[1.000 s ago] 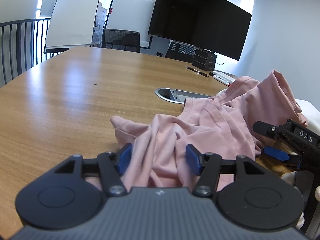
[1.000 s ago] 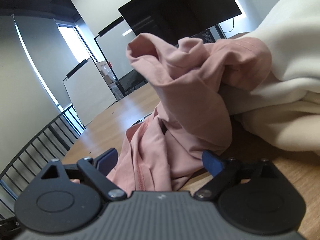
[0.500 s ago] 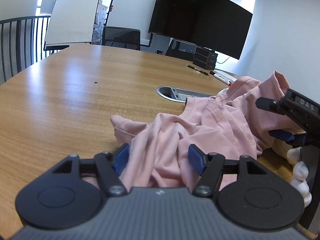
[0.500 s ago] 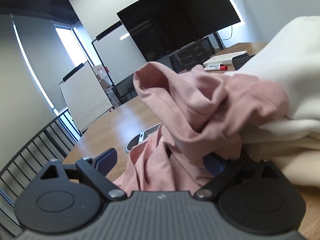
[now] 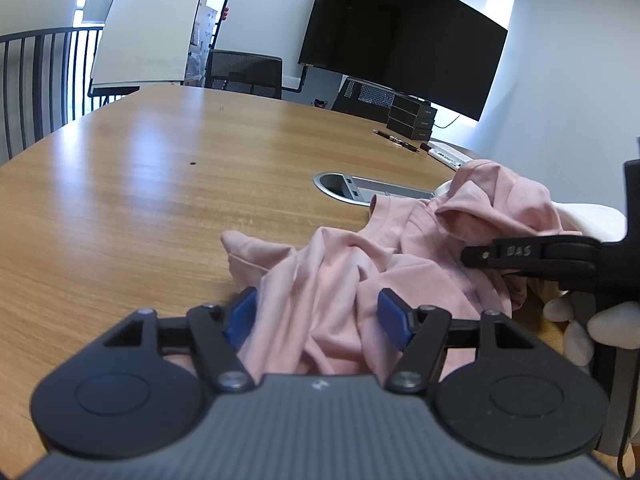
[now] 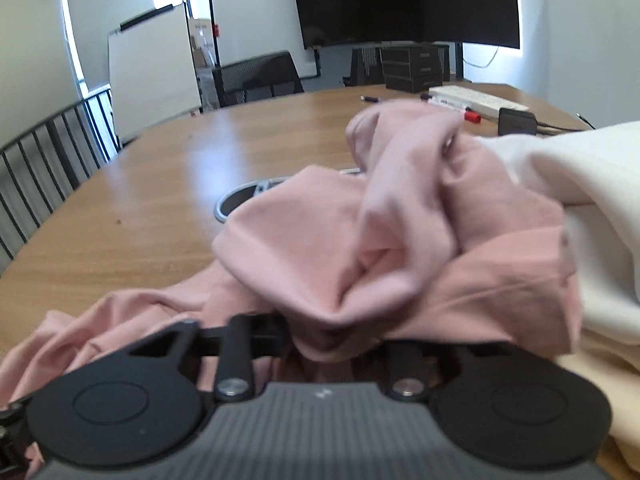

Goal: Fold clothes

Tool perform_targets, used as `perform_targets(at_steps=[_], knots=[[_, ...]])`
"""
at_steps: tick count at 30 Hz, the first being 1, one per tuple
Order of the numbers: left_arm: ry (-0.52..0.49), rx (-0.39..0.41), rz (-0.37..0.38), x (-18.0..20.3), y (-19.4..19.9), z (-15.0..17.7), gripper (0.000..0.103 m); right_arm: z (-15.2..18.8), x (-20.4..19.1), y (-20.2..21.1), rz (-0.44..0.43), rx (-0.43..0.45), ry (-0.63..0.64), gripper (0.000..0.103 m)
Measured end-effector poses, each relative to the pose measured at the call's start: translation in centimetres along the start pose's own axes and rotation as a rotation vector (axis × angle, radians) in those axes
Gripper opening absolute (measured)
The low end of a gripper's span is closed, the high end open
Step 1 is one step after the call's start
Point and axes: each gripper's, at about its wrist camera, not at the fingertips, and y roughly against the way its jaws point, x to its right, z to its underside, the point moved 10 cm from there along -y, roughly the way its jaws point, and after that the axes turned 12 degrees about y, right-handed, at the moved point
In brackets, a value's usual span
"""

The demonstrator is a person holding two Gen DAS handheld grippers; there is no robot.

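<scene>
My right gripper (image 6: 336, 340) has just been closing, and in its own view the jaws are pinched on a thick bunch of the pink shirt (image 6: 320, 248) low in the frame, the pads buried under the fabric. My left gripper (image 5: 316, 316) sits at the bottom of its view with the blue pads (image 5: 394, 316) standing apart; shirt cloth lies between them, but I judge they are not pressing it, so that side is released.

The risk I see: the right jaws have several layers rather than one hem, so lifting would drag the whole wad up and not open the garment. The shirt also rests against the cream cloth (image 6: 580, 200) at the right of that view, and a pull could drag that along. If I close the left on the heap as it lies, I would trap a random fold too.

The shirt is soft, thin matte knit, crumpled into rounded ridges, with a ribbed collar showing in the middle right of the left view. It lies on the table (image 5: 140, 200), glossy wood-grain with window glare. A metal-rimmed oval cable port (image 5: 360, 190) is set into the table behind the shirt. The cream cloth looks thicker and smoother.
</scene>
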Motion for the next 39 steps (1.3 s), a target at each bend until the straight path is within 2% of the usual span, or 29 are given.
perform_targets(at_steps=[1, 6, 9, 11, 15, 18, 21, 25, 28, 29, 33, 36, 39], knots=[[0.003, -0.001, 0.001, 0.0, 0.0, 0.0, 0.063, -0.5, -0.1, 0.5, 0.011, 0.025, -0.003, 0.01], [0.0, -0.002, 0.002, 0.1, -0.1, 0.1, 0.063, -2.4, -1.2, 5.2, -0.034, 0.144, -0.034, 0.008], [-0.006, -0.003, -0.004, 0.0, -0.2, 0.1, 0.063, -1.5, -2.1, 8.7, -0.078, 0.182, -0.05, 0.007], [0.003, -0.005, -0.007, -0.3, -0.3, 0.0, 0.063, 0.5, -2.7, 10.1, -0.09, 0.161, -0.043, 0.007], [0.033, -0.017, -0.006, -0.7, -0.4, -0.1, 0.063, 5.6, -2.7, 9.1, -0.106, -0.019, 0.018, 0.007], [0.039, -0.021, -0.008, -0.8, -0.6, -0.1, 0.063, 5.9, -1.7, 9.7, -0.138, 0.015, -0.061, 0.01], [0.033, -0.024, -0.014, -0.8, -0.8, 0.0, 0.064, 3.6, 0.2, 12.0, -0.189, 0.119, -0.188, 0.024], [0.027, -0.024, -0.018, -0.8, -1.0, 0.1, 0.064, -0.6, -0.1, 13.1, -0.182, 0.251, -0.158, 0.055], [0.029, -0.026, -0.016, -0.9, -0.9, 0.0, 0.064, -2.2, -1.2, 12.0, -0.197, 0.268, -0.128, 0.066], [0.029, -0.026, -0.016, -0.9, -0.9, 0.0, 0.064, -2.5, -1.6, 11.3, -0.202, 0.264, -0.119, 0.072], [0.03, -0.029, -0.017, -0.9, -1.0, 0.1, 0.065, -3.7, -2.4, 9.0, -0.177, 0.22, -0.092, 0.075], [0.03, -0.031, -0.017, -0.9, -1.0, 0.1, 0.065, -5.0, -2.5, 10.3, -0.163, 0.221, -0.087, 0.075], [0.03, -0.033, -0.017, -0.9, -1.0, 0.1, 0.065, -4.6, -1.9, 12.8, -0.107, 0.276, -0.083, 0.075]])
